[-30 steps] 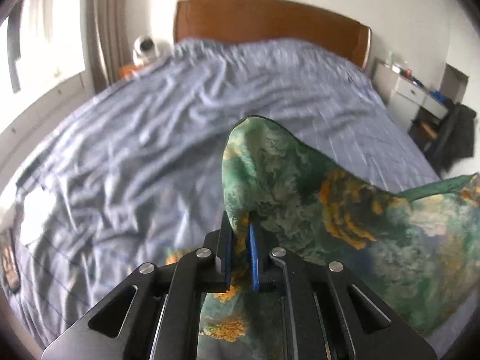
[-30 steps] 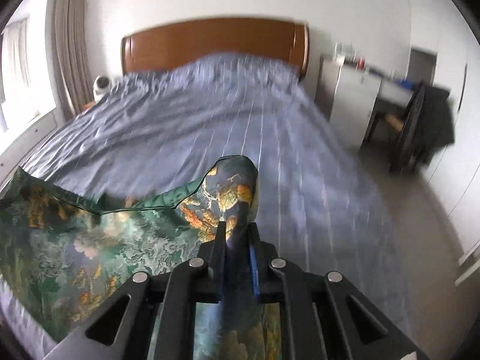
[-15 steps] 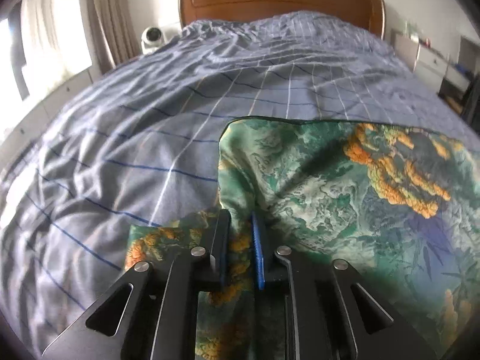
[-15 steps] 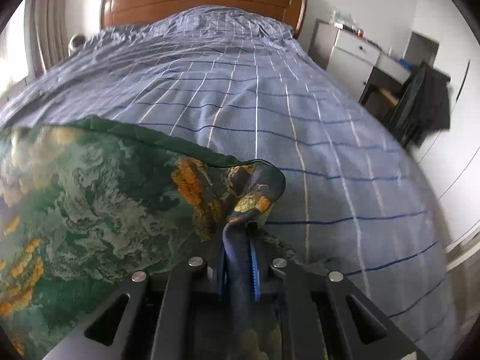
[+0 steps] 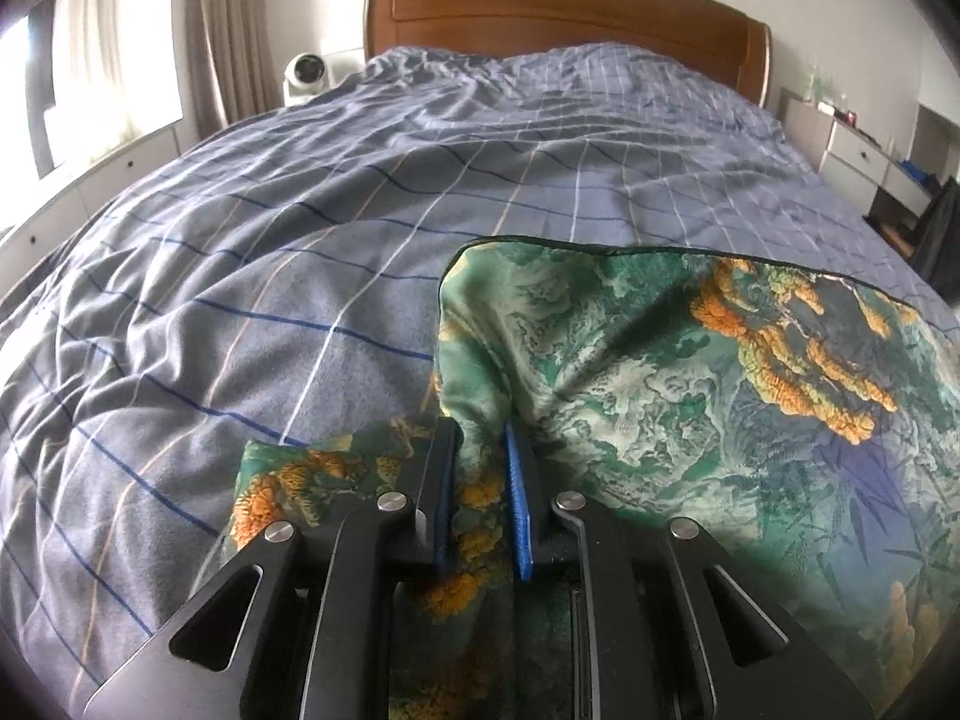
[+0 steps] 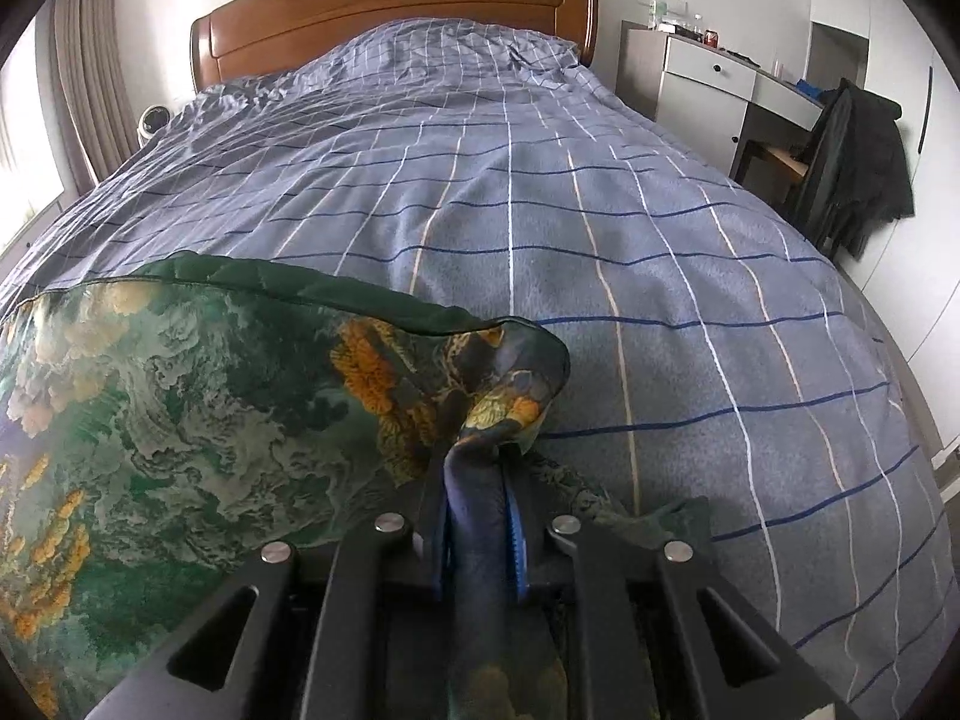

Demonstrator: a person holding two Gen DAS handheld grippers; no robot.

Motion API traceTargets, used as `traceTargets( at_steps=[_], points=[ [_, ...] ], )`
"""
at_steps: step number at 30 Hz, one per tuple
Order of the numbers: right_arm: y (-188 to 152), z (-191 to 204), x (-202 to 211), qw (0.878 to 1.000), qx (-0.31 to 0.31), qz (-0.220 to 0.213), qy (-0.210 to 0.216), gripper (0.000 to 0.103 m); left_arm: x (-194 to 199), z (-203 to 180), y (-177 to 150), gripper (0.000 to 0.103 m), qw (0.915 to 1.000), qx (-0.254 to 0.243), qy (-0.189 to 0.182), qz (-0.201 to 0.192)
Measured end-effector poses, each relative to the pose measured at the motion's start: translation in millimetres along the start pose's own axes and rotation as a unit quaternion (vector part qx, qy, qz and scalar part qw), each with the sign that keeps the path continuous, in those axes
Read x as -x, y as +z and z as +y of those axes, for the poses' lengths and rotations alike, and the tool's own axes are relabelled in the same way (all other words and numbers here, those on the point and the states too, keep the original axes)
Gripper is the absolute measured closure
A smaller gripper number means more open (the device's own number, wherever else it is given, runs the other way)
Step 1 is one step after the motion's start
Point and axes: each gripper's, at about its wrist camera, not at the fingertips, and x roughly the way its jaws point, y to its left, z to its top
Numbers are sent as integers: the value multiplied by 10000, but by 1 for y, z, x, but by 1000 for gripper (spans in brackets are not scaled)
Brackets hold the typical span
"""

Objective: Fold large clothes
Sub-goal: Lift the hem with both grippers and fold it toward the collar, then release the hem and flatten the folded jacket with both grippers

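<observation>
A green silky garment with orange and grey landscape print [image 5: 690, 372] lies spread low over the bed. My left gripper [image 5: 480, 450] is shut on its left corner, fabric bunched between the blue pads. My right gripper [image 6: 477, 468] is shut on the right corner, which curls up over the fingers; the garment shows in the right wrist view [image 6: 180, 396] stretching to the left. A lower layer of the same cloth [image 5: 312, 480] peeks out beneath the left gripper.
The bed has a blue-grey checked duvet [image 5: 372, 192] and a wooden headboard [image 6: 396, 18]. A small white fan [image 5: 307, 75] stands by the curtain at left. A white dresser [image 6: 708, 78] and a chair with a dark jacket [image 6: 858, 168] stand at right.
Both grippers have come down and forward with the garment. It hung raised and draped a second ago; now its top edge lies flat across the duvet, folded over a lower layer.
</observation>
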Motion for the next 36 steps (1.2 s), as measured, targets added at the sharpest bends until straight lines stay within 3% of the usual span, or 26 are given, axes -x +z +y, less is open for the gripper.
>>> traceTargets(
  at_steps=[24,30,33,34,36],
  points=[
    [-1,1,1,10000,10,-35,-24,86,0,1,0,87,10000,26,-30,-8],
    [-1,0,0,10000,7,-36,-15,86,5,6,3,80,9995,214,-221,-16],
    [-1,1,3,10000,-7,-43,-13,86,9,5,6,68,9997,246,-82,49],
    [0,1,4,10000,-7,-36,-13,85,10,4,8,53,9996,245,10,103],
    [1,1,6,10000,-10,-5,-12,84,15,8,14,8,9989,329,178,269]
  ],
)
